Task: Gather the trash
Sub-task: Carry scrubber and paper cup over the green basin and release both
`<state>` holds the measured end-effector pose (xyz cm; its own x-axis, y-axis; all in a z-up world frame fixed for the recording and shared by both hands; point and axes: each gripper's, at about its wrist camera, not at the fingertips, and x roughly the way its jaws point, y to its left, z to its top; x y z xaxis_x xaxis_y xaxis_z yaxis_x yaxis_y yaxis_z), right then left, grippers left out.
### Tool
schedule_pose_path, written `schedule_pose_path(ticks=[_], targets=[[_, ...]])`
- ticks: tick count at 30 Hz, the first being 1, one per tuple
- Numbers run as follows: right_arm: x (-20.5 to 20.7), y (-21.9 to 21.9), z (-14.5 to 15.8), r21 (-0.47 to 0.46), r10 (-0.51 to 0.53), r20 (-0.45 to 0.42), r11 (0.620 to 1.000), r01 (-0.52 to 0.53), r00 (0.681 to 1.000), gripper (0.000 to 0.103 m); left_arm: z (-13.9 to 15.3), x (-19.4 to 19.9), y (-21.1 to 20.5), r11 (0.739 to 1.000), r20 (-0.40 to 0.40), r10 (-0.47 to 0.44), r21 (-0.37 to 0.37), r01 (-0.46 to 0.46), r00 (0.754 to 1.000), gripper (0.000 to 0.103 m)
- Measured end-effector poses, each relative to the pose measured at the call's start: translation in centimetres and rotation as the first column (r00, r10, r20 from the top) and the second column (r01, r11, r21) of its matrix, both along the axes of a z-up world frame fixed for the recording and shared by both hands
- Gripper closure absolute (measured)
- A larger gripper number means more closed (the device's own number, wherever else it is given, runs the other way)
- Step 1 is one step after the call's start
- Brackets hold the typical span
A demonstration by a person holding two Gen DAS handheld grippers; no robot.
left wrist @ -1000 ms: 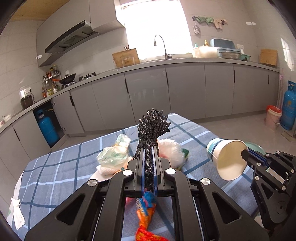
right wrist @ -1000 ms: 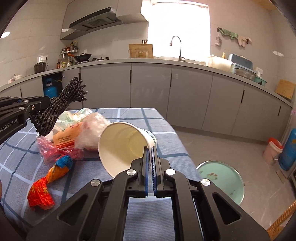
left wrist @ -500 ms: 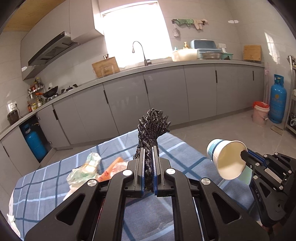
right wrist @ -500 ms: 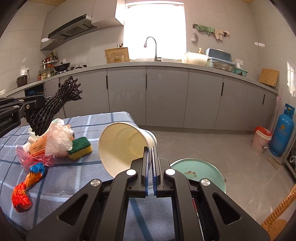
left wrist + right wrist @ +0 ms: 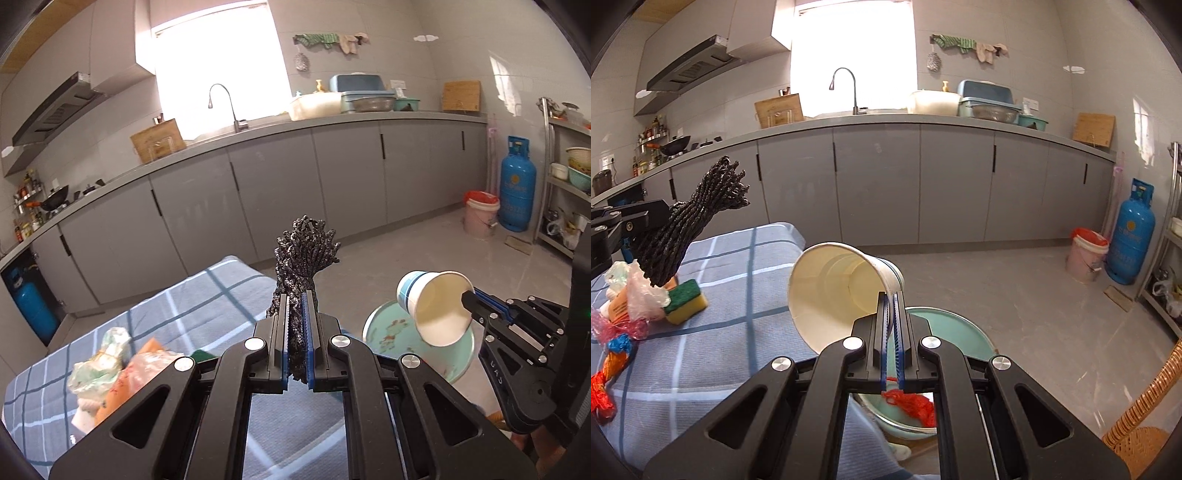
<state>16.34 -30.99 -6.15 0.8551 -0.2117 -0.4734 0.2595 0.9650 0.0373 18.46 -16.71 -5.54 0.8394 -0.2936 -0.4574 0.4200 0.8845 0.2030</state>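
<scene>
Left hand-held gripper (image 5: 297, 314) clamped on black cord bundle (image 5: 303, 254); right hand-held gripper (image 5: 894, 314) pinching paper cup (image 5: 842, 291) rim over green basin (image 5: 945, 332). Thin rim hold may slip, cup missing basin.

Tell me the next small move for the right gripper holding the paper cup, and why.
Probably carry the paper cup a little further over the green basin on the floor, then open. The right gripper is pinching its rim, the cup looks only partly above the basin, and red trash lies inside.
</scene>
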Motion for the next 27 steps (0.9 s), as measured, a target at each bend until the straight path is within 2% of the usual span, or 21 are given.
schedule_pose_path(ticks=[13,21,24,26,27], targets=[[1.3,-5.8,-3.6,0.035,-0.075,-0.069,0.996,0.077,0.995,0.097,-3.4,1.9,-7.9,0.988,-0.069,-0.146,0.044,0.149,0.987,0.095],[2.6,-7.8,-5.6,0.047,-0.089,-0.106,0.994,0.095,0.990,0.097,-5.6,3.3,-10.7,0.979,-0.115,-0.183,0.064,0.191,0.976,0.095],[3.0,-8.5,-6.2,0.049,-0.093,-0.109,0.994,0.099,0.990,0.097,-6.5,3.6,-11.8,0.978,-0.109,-0.184,0.078,0.193,0.977,0.093],[3.4,-9.1,-6.7,0.059,-0.087,-0.120,0.994,0.095,0.989,0.096,-6.9,3.8,-12.3,0.975,-0.106,-0.195,0.084,0.204,0.975,0.078],[3.5,-9.3,-7.0,0.060,-0.091,-0.120,0.993,0.099,0.989,0.095,-7.1,3.9,-12.5,0.976,-0.103,-0.193,0.086,0.202,0.976,0.056]])
